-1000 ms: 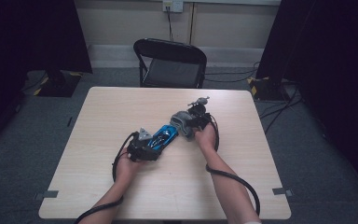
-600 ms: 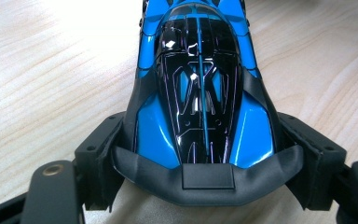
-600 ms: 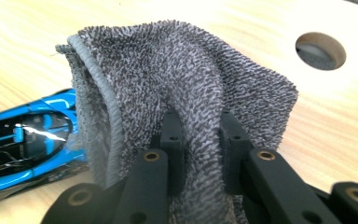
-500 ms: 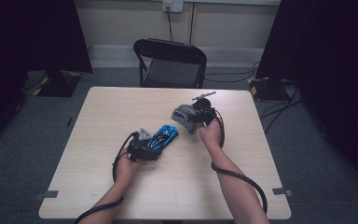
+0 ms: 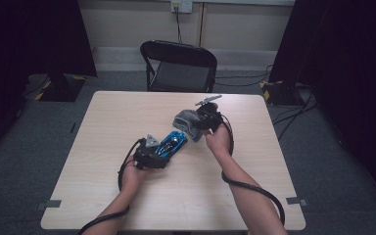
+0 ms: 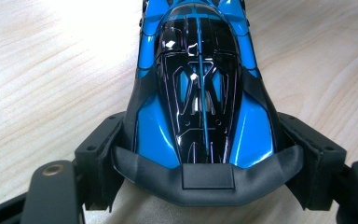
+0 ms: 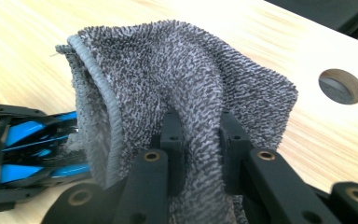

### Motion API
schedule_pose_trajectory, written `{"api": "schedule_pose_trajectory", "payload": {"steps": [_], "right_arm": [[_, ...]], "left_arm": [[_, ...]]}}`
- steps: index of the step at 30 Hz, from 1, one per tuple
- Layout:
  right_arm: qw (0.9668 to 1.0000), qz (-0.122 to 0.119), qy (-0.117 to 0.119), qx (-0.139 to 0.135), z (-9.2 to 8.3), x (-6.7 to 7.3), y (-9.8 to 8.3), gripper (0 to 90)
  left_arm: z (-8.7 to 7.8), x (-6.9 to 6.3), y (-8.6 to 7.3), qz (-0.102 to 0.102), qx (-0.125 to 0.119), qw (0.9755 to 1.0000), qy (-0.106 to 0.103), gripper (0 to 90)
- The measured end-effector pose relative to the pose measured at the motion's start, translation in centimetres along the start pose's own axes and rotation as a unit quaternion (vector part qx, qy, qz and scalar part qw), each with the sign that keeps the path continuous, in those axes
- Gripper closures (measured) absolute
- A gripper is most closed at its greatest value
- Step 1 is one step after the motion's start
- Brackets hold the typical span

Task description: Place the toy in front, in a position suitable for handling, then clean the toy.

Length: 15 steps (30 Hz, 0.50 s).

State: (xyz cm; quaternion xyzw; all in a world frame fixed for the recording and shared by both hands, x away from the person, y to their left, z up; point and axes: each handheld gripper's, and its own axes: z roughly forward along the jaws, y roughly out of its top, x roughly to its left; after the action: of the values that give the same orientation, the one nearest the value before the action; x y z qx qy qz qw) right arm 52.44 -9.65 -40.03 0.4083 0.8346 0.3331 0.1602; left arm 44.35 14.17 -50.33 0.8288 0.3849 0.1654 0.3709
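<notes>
Blue and black toy car (image 5: 172, 142) lies near the middle of the light wooden table (image 5: 103, 166), nose pointing away from the person and toward the cloth. Left gripper (image 5: 157, 155) clamps the car's rear end; in the left gripper view both jaws press against the car (image 6: 198, 88) on either side, just ahead of its dark rear wing, with the car's wheels down on the tabletop. Right gripper (image 5: 201, 122) has its jaws pinched tight on a fold of grey terry cloth (image 5: 186, 123); in the right gripper view the cloth (image 7: 177, 88) bunches up over and between the jaws and hangs down in front of them, its rolled hem on the left side. The cloth hangs just beyond the car's nose, close enough that in the right gripper view its edge overlaps the front of the car (image 7: 32, 149); whether they touch cannot be told. A round hole (image 7: 340, 86) in the tabletop sits off to the right of the cloth. Beyond the far table edge stands a black folding chair (image 5: 180, 66), well apart from the work; dark curtains flank the room and cables lie on the grey floor at right
</notes>
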Motion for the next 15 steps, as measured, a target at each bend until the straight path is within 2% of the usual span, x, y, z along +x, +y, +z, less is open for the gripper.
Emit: {"api": "schedule_pose_trajectory", "payload": {"steps": [6, 15], "right_arm": [[0.9999, -0.017, 0.004, 0.001, -0.4, 1.0, 0.1, 76.2], [0.9993, -0.023, 0.030, -0.002, -0.8, 2.3, -0.2, 76.2]], "left_arm": [[0.0, 0.0, 0.0, 0.000, 0.000, 1.0000, 0.000, 24.4], [0.0, 0.0, 0.0, -0.001, 0.000, 1.0000, 0.000, 24.4]]}}
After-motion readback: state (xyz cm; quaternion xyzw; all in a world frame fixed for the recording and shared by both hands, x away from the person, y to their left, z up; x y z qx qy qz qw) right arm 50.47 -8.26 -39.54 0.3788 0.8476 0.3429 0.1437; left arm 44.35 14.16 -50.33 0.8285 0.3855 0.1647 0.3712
